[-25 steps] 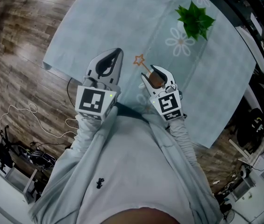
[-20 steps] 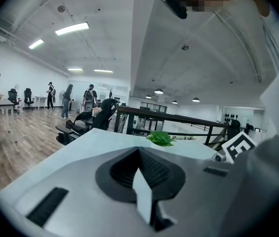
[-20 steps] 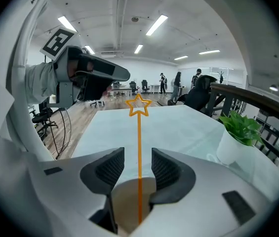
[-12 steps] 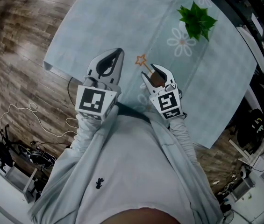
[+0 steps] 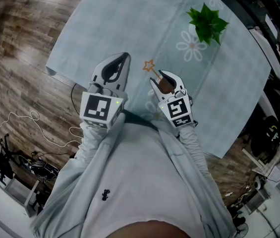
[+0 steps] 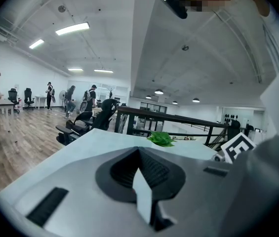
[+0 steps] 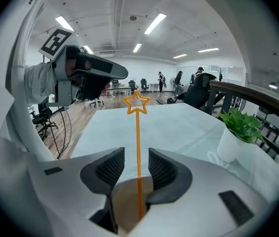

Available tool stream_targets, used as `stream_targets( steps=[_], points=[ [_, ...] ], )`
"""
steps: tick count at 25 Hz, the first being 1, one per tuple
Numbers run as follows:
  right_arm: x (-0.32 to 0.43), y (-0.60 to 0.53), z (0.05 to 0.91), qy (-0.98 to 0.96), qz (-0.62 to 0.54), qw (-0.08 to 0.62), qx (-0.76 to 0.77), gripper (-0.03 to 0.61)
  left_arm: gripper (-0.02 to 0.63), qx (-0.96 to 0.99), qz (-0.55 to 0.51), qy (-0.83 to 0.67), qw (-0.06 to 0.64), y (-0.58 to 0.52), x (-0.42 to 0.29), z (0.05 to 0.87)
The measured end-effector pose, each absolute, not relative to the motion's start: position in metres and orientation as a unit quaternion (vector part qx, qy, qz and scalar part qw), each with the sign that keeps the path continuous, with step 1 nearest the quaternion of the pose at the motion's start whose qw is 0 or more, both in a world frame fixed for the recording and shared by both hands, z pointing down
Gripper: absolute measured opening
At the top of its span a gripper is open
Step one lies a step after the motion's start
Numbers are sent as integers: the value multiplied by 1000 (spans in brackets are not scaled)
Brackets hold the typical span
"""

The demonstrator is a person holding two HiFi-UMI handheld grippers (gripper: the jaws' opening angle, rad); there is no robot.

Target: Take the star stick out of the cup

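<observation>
Wooden floor [image 5: 16,48] surrounds a table [image 5: 130,24] covered in a pale blue-grey cloth with white flower prints. The person stands at the table's near edge, grey sleeves [image 5: 97,138] reaching forward, one tool in each hand. Left tool [image 5: 123,58]: held over the near part of the table, just beside the right tool and apart from it. Its jaws are brought fully together at the tips, and nothing lies between them. Right tool [image 5: 165,79]: held over the table to the right of the left one. Its jaws are closed against the sides of the cup, and the ribbed pads further forward stand apart on either side of the stick without touching it. Potted plant [image 5: 207,23]: green leaves in a white pot, standing on the far right part of the table, well apart from both tools. Cup [image 5: 166,85]: brown, seated deep between the right tool's jaws. Star stick [image 7: 138,147]: thin and orange, standing in the cup. It rises between the right tool's pads, and its outlined star tip sits above and beyond the jaw tips, between the two tools in the head view.
</observation>
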State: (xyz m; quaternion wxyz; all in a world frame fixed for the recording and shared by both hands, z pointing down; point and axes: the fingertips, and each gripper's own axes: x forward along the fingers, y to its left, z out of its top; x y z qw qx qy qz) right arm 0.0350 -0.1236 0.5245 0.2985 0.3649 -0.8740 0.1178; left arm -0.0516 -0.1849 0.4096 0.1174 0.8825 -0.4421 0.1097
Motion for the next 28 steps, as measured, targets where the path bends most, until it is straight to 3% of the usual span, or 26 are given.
stream_targets(
  steps=[15, 28],
  points=[
    [35, -125, 520, -869, 104, 305, 375, 35, 20, 882, 105, -444, 118, -186, -58, 408],
    [33, -126, 508, -871, 106, 294, 380, 31, 20, 884, 99, -443, 112, -188, -60, 401]
  ],
)
